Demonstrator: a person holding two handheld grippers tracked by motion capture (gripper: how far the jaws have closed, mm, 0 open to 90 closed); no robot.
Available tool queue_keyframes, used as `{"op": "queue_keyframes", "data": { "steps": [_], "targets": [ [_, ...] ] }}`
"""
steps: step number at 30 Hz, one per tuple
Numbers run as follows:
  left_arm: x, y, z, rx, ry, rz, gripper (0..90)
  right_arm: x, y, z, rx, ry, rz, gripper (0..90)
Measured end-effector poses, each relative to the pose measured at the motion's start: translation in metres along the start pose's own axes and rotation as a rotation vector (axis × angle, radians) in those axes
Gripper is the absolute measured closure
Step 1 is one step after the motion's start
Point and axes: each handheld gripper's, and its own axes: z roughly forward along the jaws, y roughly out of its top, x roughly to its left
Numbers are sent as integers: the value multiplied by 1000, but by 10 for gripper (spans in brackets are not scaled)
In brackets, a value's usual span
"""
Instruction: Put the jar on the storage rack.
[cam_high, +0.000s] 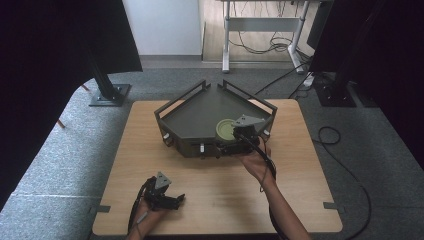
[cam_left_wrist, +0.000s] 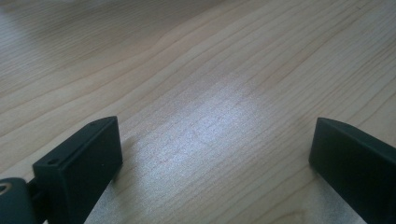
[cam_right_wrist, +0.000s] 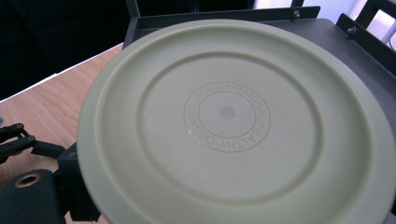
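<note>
High view, nearest edge: left gripper (cam_high: 167, 199) lay low on the wooden table (cam_high: 215, 200), held in the person's left hand (cam_high: 145, 217), well apart from all else. Left gripper view: its jaws stood wide apart over bare woodgrain, nothing between them.

Mid-table: right hand (cam_high: 257, 165) held the right gripper (cam_high: 235, 132) at the near edge of a dark angular tray (cam_high: 195, 117). A pale green plate (cam_high: 226, 129) sat at that near edge, just by the gripper. Right gripper view: plate (cam_right_wrist: 233, 121) lay close over the jaws, ringed lettering at centre; whether they clamped its rim could not be told. Tray rails rose behind it.

Beyond: grey carpet (cam_high: 65, 150), black stand bases, trailing cables (cam_high: 350, 175), white desk legs (cam_high: 226, 35), pale wall.
</note>
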Motion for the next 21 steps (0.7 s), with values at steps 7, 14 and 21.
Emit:
{"op": "queue_keyframes", "data": {
  "steps": [7, 14, 21],
  "targets": [
    [0, 0, 0, 0, 0, 1, 22, -6, 7, 6, 3, -10, 1, 94],
    [0, 0, 0, -1, -1, 0, 22, -13, 12, 13, 8, -26, 3, 94],
    [0, 0, 0, -1, -3, 2, 22, -17, 17, 23, 15, -44, -15, 94]
  ]
}}
